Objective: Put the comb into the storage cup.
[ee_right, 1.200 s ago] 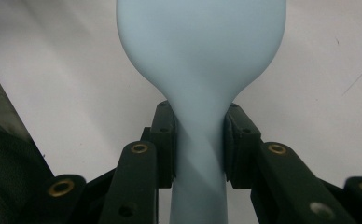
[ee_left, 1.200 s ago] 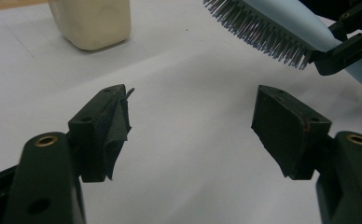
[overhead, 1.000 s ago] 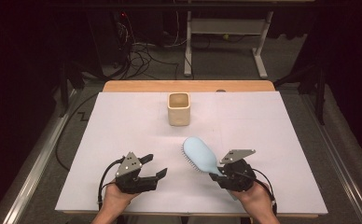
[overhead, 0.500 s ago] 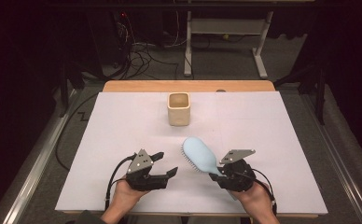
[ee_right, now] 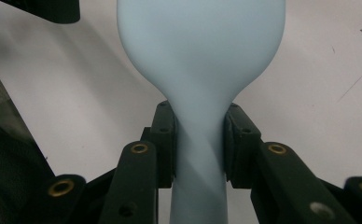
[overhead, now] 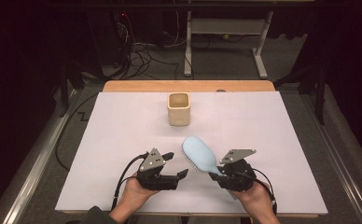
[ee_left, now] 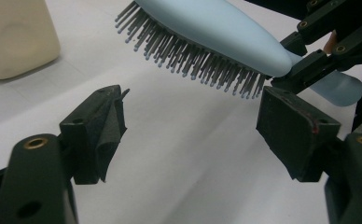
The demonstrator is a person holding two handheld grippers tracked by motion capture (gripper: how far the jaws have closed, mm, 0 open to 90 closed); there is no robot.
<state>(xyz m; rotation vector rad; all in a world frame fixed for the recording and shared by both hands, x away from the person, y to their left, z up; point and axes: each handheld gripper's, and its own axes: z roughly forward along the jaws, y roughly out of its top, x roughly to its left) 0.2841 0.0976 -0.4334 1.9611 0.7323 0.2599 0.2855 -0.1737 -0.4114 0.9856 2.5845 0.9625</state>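
One desk [overhead: 123, 140], covered by a white sheet, wooden strip along its far edge. One cream square cup [overhead: 178, 108] stands upright near the middle of the far edge, opening up.

One pale blue hairbrush [overhead: 200, 155] is held off the sheet near the middle of the near edge. Its long axis runs diagonally: head toward the far left, handle toward the near right, bristles facing down and left. Whether any bristle tips touch the sheet is hard to judge.

Two grippers. The right gripper [ee_right: 198, 144] pinches the brush handle, one pad on each side. The left gripper [ee_left: 191, 126], just left of the brush head, has just been opening; its jaws stand spread with nothing between them.
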